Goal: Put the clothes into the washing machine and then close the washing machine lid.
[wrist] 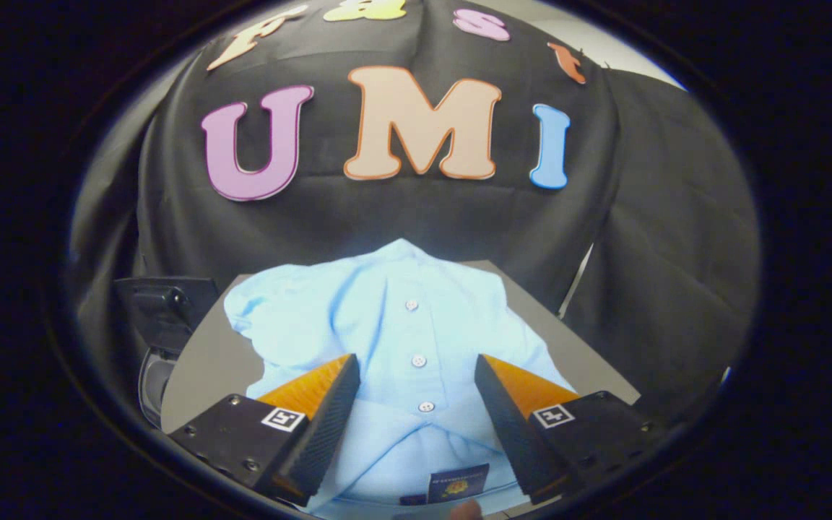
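Between the spread fingers of the hand-held gripper (416, 375) lies the light blue shirt (394, 318), rumpled on the grey bench (206, 368), its button placket running ahead. Nothing is gripped yet, so this looks like the pick-up step; next the fingers must drop and pinch a fold.

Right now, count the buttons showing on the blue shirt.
3, in a row down the shirt: far button, middle button, near button between the open gripper's fingers. Folds may hide more.
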Available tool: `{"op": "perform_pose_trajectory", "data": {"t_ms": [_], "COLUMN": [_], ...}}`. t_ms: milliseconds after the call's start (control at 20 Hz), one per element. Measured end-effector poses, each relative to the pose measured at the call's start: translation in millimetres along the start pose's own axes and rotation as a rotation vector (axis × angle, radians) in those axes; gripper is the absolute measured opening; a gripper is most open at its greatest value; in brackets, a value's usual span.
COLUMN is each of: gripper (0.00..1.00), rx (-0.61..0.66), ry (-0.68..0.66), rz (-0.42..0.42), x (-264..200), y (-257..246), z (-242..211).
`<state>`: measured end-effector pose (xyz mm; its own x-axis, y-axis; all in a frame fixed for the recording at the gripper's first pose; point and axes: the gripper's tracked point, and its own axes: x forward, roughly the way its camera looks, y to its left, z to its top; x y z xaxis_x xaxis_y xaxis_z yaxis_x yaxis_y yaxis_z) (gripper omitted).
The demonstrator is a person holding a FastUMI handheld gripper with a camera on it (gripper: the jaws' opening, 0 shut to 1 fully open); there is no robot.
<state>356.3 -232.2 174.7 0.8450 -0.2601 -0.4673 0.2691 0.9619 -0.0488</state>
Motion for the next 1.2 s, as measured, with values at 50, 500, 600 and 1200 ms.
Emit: {"op": "perform_pose_trajectory", "data": {"t_ms": [50,500,600,1200], "gripper": [0.95,0.08,0.06,0.05], "rx": [0.0,-0.021,0.006,0.04], "ry": [0.031,0.008,-0.049,-0.201], "rz": [0.019,-0.008,0.009,0.254], "x": [2.7,-18.3,-30.3,-83.3], "y": [2.2,16.9,28.1,189.4], "z": [-5.3,13.2,32.6,117.8]}}
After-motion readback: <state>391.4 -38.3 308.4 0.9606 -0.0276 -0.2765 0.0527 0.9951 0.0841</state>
